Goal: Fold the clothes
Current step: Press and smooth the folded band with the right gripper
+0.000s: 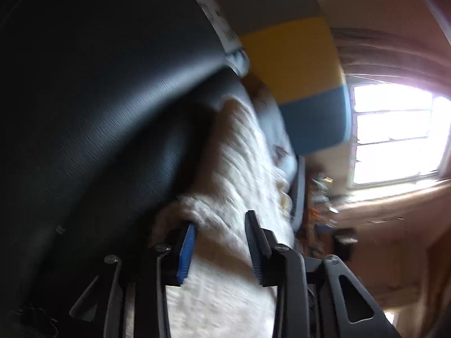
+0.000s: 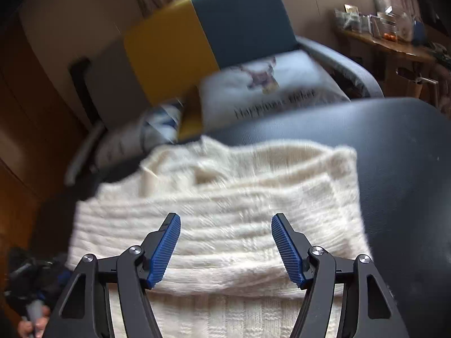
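Observation:
A cream knitted sweater [image 2: 225, 214] lies partly folded on a black table [image 2: 400, 174], one layer doubled back toward me. My right gripper [image 2: 225, 222] hovers open just above the sweater's near half, with nothing between its blue pads. In the tilted, blurred left wrist view the same sweater [image 1: 239, 174] runs up the frame beside the black table [image 1: 98, 98]. My left gripper [image 1: 220, 222] stands open over a thick edge of the knit; the fabric sits between its fingers, and they are not closed on it.
Behind the table stands a sofa with yellow [image 2: 166, 53] and teal [image 2: 242, 19] back cushions and a white printed pillow [image 2: 267, 90]. A cluttered wooden sideboard [image 2: 394, 42] is at the back right. A bright window [image 1: 394, 135] shows in the left wrist view. A hand [image 2: 31, 324] appears at lower left.

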The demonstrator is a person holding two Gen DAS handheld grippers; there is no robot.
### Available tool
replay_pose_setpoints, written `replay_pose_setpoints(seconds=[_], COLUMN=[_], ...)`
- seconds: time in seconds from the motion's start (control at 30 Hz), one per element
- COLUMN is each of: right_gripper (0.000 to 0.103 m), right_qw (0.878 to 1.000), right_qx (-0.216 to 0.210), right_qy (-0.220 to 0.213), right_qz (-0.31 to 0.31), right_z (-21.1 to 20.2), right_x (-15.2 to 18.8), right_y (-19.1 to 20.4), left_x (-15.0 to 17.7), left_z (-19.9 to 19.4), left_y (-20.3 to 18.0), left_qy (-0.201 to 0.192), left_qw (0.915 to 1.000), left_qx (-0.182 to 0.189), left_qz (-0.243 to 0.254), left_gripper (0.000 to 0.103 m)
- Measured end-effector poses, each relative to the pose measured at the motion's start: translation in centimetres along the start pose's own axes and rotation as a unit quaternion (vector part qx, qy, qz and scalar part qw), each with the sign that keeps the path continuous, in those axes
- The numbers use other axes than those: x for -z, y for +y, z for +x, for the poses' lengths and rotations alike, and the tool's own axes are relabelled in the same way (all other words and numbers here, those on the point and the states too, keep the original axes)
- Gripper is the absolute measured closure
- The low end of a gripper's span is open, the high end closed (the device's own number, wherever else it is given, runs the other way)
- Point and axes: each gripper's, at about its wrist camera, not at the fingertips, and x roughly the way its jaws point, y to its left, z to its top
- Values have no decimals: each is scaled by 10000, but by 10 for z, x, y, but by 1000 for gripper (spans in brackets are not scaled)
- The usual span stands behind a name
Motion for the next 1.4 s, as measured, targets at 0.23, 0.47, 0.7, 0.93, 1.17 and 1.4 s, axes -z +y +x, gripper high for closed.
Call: replay_pose_setpoints(seconds=[0.23, 0.47, 0.7, 0.93, 1.17, 1.4], right_gripper=[37, 36, 31, 31, 31, 21], right_qw=[9974, 9989, 9941, 9931, 9934, 9964], right_qx=[535, -52, -505, -60, -225, 267], right_qy=[98, -77, 227, 65, 92, -105], right_qz=[-477, -463, -936, -1173, -1117, -801], right_z=[21, 3, 34, 56, 43, -3], right_x=[33, 14, 7, 28, 24, 22], right_y=[-5, 14, 72, 63, 61, 23], left_x=[5, -8, -60, -69, -55, 7], left_z=[1, -39, 16, 105, 76, 52], left_y=[-13, -47, -96, -91, -104, -96], left_qy=[162, -222, -79, 108, -149, -6], left_qw=[9912, 9840, 9719, 9546, 9486, 9206], left_qx=[-797, -340, -311, -1233, -1356, -1348], left_qz=[1041, 1735, 2334, 2709, 2854, 3664], left_gripper=[95, 89, 85, 92, 87, 84])
